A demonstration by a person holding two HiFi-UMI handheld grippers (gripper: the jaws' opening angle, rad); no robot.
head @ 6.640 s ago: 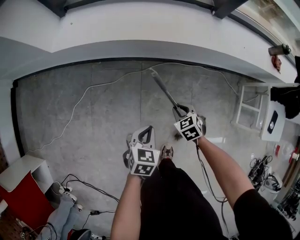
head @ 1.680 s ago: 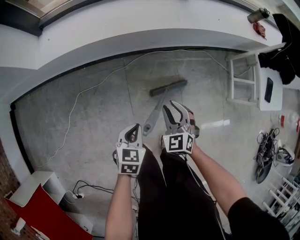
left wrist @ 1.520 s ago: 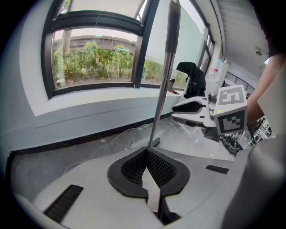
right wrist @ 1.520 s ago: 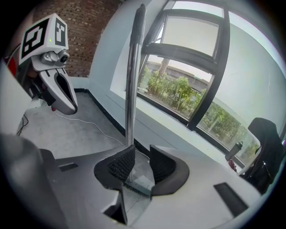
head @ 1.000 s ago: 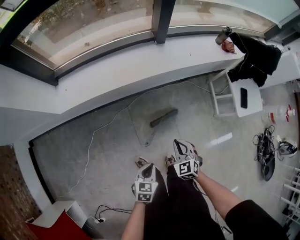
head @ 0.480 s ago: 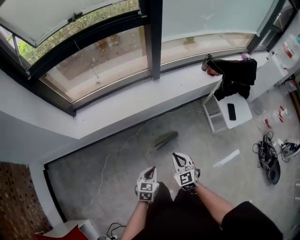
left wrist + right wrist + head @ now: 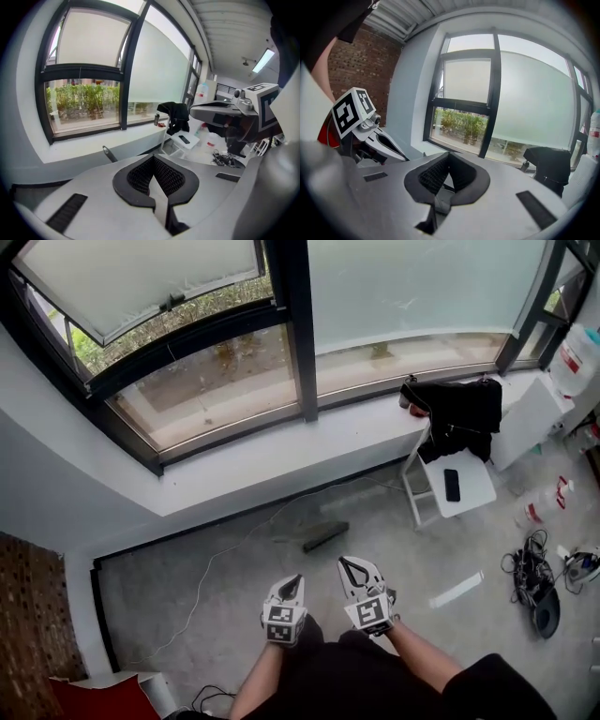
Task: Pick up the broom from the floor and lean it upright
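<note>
The pick-up is judged as not yet being carried out. The dark grey flat-headed broom (image 7: 325, 535) is being seen lying on the grey stone floor (image 7: 202, 592), just right of the middle of the head view, in front of the white wall (image 7: 234, 474) under the window. As far as can be told, it is being propped against nothing.

The left gripper (image 7: 292, 579) and the right gripper (image 7: 351, 564) are being held side by side at the lower middle of that frame, below the broom and well apart from it. Both pairs of jaws are being held pressed together, with nothing pinched between them.

In the left gripper view, what seems to be the handle's end (image 7: 108, 153) is being shown just above the gripper's body, left of the jaws.

The next move is being judged to call for the grippers to be lowered, one pair of jaws spread, and the handle pinched.
</note>
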